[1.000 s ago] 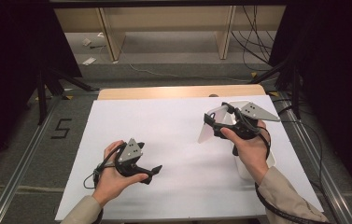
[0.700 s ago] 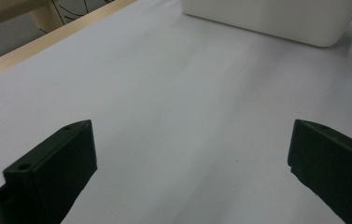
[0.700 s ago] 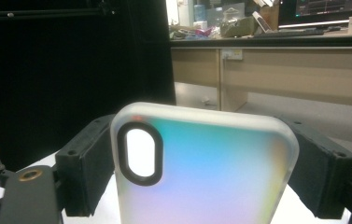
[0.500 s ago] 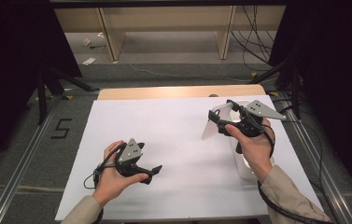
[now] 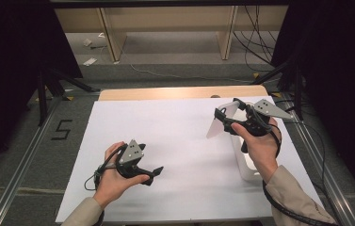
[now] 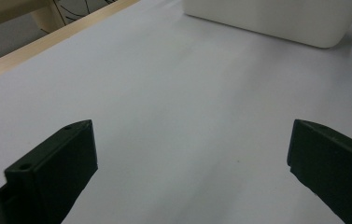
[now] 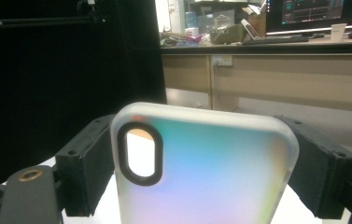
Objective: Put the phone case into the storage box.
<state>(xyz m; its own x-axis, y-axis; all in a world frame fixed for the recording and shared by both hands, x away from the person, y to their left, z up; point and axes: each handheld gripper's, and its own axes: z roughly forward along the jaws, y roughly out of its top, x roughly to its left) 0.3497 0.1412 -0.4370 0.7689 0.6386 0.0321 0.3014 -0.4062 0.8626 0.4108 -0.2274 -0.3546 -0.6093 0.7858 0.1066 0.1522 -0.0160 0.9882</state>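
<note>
Since a second ago the right gripper [image 5: 225, 117] has shifted slightly leftward, tilting the frosted translucent phone case [image 5: 220, 121] it pinches. In the high view the case hangs right of centre, long axis slanting down-left, above the white paper-covered table [image 5: 175, 136], with a white rounded box [image 5: 246, 162] just below the hand. The left gripper [image 5: 155, 172] rests well apart, lower left. Its own view shows jaws spread, box [image 6: 276, 18] upper right. The right gripper view shows the case [image 7: 201, 168] clamped across its width.

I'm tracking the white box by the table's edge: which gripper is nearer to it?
Right. The right gripper, clamping a phone case, hangs just above and beyond the white box; the left gripper rests open well across the sheet from it.
</note>
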